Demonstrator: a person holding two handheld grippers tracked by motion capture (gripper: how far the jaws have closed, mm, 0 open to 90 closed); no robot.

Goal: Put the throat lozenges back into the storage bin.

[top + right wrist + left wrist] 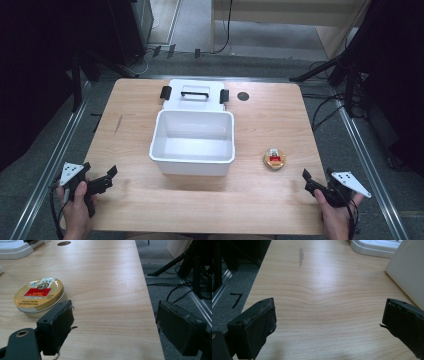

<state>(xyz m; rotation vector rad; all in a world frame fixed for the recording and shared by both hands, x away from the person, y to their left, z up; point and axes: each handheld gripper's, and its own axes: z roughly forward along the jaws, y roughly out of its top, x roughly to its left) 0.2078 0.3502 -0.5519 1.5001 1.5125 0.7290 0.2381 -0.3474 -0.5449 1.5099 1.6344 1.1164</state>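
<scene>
A pale wood bench point(260, 200) stands on grey floor, with dark stands and cables at both sides. At its near left corner the left gripper point(111, 176) is held with its fingers point(254, 332) wide apart over bare wood, gripping nothing. In the middle sits an open white box point(192, 160), its lid point(194, 95) lying flat behind it. A small dark hole point(243, 96) marks the far side. To the right of the box lies a round gold tin point(274, 159). The right gripper point(312, 181), at the near right edge, has fingers point(57, 327) open and empty, the tin just ahead of them.
</scene>
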